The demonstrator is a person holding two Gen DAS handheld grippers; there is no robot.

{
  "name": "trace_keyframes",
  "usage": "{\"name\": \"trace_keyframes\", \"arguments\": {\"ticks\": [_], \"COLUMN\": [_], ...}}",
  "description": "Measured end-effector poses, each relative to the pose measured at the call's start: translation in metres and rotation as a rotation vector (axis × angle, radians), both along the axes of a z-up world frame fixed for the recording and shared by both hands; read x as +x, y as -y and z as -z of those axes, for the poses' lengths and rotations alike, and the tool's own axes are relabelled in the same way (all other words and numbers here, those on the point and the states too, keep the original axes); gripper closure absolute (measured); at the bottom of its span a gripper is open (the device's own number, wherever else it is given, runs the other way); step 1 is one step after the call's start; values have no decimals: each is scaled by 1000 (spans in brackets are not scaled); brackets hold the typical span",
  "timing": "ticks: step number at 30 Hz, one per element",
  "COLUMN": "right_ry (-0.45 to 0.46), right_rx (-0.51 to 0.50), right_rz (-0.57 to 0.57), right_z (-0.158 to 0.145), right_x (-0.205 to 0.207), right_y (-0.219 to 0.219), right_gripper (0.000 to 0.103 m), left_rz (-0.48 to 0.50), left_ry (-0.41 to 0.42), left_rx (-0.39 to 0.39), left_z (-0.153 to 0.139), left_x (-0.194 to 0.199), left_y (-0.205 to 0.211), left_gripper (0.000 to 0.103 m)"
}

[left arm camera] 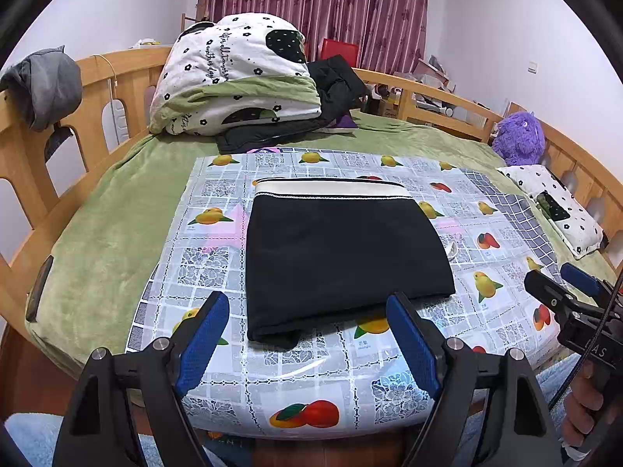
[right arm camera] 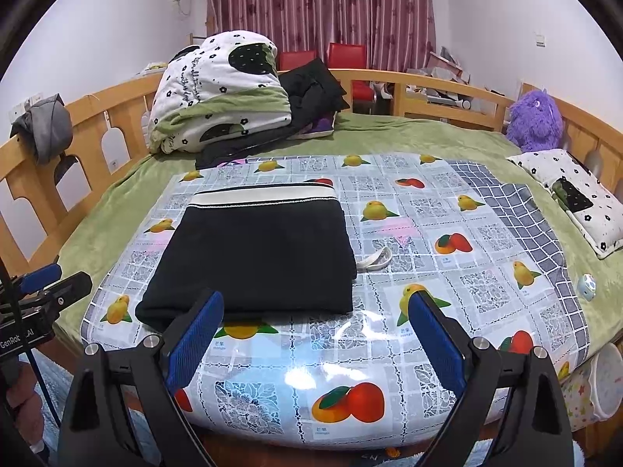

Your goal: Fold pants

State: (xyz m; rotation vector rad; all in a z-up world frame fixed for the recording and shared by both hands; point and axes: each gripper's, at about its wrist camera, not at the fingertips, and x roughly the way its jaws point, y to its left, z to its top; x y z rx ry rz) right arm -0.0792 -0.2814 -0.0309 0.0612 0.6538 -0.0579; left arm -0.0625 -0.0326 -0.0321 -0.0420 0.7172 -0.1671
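Observation:
Black pants (left arm camera: 342,257) with a white waistband lie folded into a flat rectangle on the fruit-print plastic sheet (left arm camera: 311,393); they also show in the right wrist view (right arm camera: 257,257). A white drawstring end (right arm camera: 375,258) sticks out at their right side. My left gripper (left arm camera: 307,307) is open and empty, just in front of the pants' near edge. My right gripper (right arm camera: 315,307) is open and empty, in front of the pants' near right corner. The right gripper also shows in the left wrist view (left arm camera: 560,284), and the left gripper in the right wrist view (right arm camera: 58,280).
The sheet covers a green bed (left arm camera: 109,233) with a wooden rail (left arm camera: 117,78). A folded quilt (left arm camera: 237,74) and dark clothes (left arm camera: 335,81) lie at the far end. A purple plush toy (right arm camera: 535,120), a small pillow (right arm camera: 576,198) and a small round object (right arm camera: 586,286) lie at the right.

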Motion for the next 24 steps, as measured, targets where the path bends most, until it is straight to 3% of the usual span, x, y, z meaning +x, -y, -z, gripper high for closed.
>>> {"name": "trace_keyframes", "arguments": {"ticks": [24], "right_ry": [0], "right_rx": [-4], "right_rz": [2], "right_z": [1], "right_x": [-2], "right_y": [3], "right_gripper": [9], "left_rz": [0], "left_ry": [2], "left_rx": [-1], "left_z": [-1], "left_x": [0], "left_y": [-1], "left_gripper": [21]}}
